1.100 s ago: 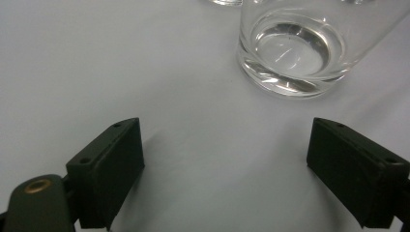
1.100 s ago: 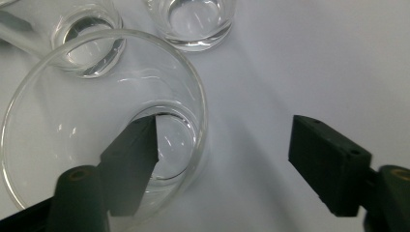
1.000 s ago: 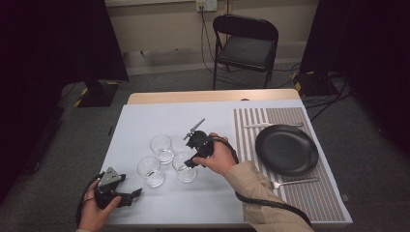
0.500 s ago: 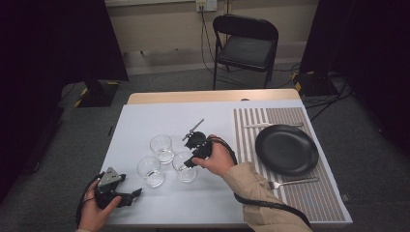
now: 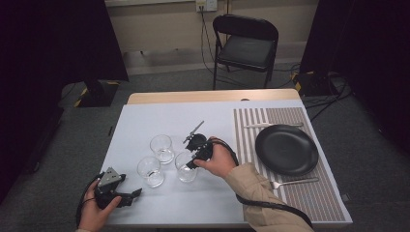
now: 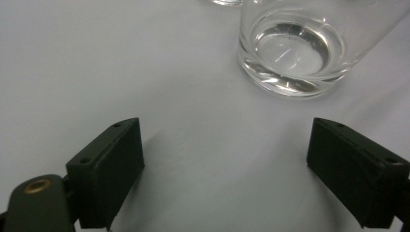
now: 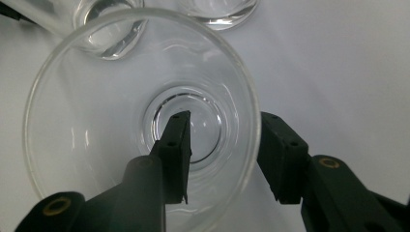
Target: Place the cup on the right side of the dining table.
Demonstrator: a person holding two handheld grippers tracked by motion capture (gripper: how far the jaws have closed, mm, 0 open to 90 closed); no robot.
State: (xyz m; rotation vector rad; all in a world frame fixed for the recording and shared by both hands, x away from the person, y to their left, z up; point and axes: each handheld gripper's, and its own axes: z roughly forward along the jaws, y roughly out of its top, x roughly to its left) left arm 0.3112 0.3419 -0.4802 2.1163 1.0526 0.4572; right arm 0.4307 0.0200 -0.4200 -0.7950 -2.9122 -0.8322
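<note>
Three clear glasses stand close together on the white table (image 5: 145, 121). The right gripper (image 5: 197, 151) reaches over the nearest glass (image 5: 186, 166); in the right gripper view, one jaw sits inside this glass (image 7: 140, 121) and the other outside, straddling its wall, though whether they actually pinch it cannot be told. The left gripper (image 5: 126, 195) lies low at the table's near edge, jaws spread wide and holding nothing, facing another glass (image 6: 295, 53). A black plate (image 5: 286, 149) rests on a striped mat (image 5: 309, 198) to the right.
</note>
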